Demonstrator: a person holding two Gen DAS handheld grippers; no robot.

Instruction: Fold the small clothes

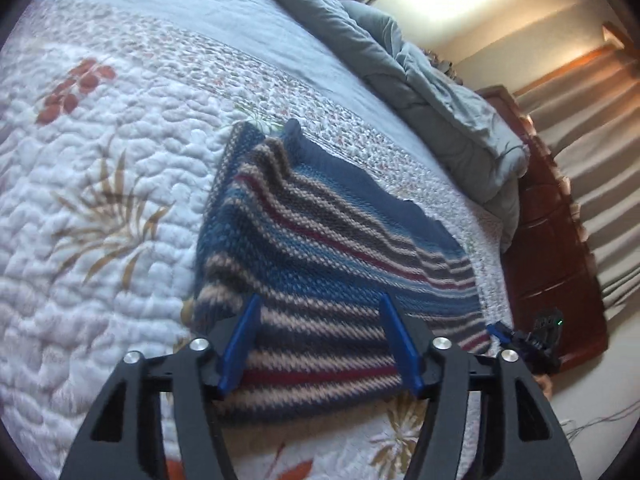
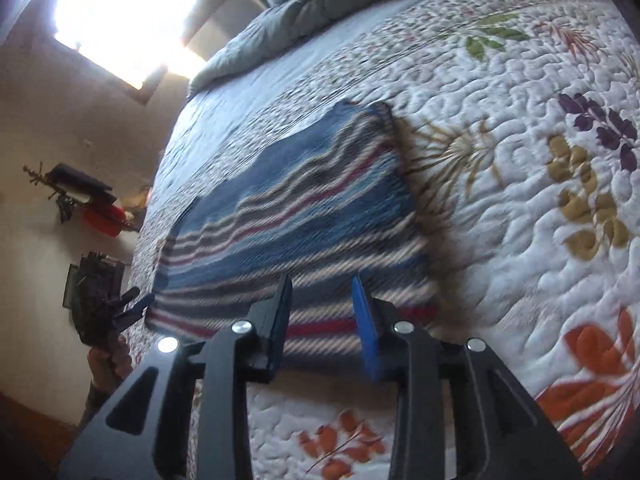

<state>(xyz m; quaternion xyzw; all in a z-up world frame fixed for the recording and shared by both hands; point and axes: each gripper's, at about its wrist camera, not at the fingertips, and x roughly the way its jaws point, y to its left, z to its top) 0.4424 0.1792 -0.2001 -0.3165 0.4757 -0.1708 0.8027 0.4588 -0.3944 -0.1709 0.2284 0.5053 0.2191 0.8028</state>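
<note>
- Left gripper (image 1: 318, 344), bottom centre of the left wrist view: blue jaws stand wide apart, nothing pinched; its black frame is cut off by the lower edge.
- Right gripper (image 2: 324, 326), bottom centre of the right wrist view: jaws narrowly apart, gap empty above the cloth.
- Striped knit garment (image 1: 320, 248) lies folded on the quilt (image 1: 100, 200), just beyond both jaw pairs; its near hem is partly hidden behind the fingers.
- In the right wrist view, the stripes are blurred.
- A grey duvet (image 1: 420, 80) is bunched at the far edge, upper centre.
- A hand (image 2: 106, 364) at lower left is barely discernible.
</note>
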